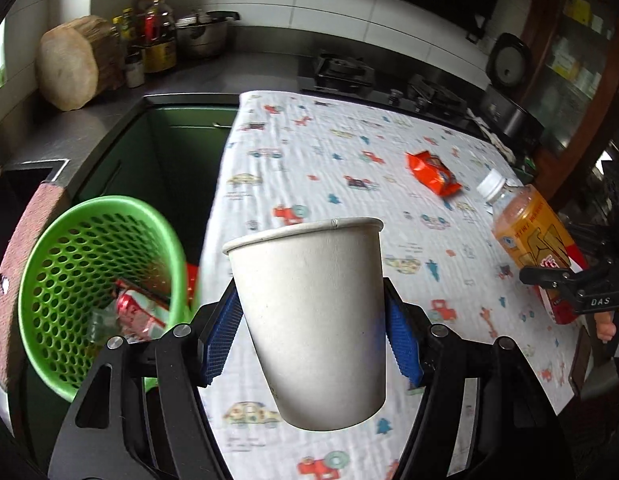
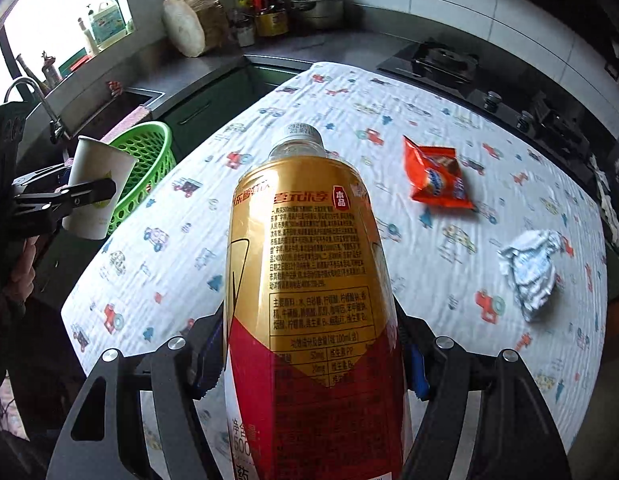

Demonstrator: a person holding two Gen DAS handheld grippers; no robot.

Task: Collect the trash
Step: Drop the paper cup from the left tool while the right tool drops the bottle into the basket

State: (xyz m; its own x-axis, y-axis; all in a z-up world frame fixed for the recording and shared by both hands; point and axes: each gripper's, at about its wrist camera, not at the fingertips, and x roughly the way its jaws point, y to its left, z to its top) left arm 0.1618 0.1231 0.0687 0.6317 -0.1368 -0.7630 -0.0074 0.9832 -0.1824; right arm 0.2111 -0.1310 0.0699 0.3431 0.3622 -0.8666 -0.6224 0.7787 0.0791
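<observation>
My left gripper (image 1: pixel 313 340) is shut on a white paper cup (image 1: pixel 313 312), held above the table's left edge; the cup also shows in the right wrist view (image 2: pixel 95 188). My right gripper (image 2: pixel 313 360) is shut on a gold and red drink bottle (image 2: pixel 309 280) with a white cap, seen also in the left wrist view (image 1: pixel 537 240). A green perforated basket (image 1: pixel 97 280) stands left of the table with wrappers inside. An orange snack wrapper (image 2: pixel 437 180) and a crumpled white wrapper (image 2: pixel 529 272) lie on the cloth.
The table wears a white cloth with car prints (image 2: pixel 349 100). Behind it runs a grey counter with a sink (image 2: pixel 109 108), a wooden chopping block (image 2: pixel 193 24), sauce bottles, a pot (image 2: pixel 317 4) and a gas stove (image 2: pixel 441 60).
</observation>
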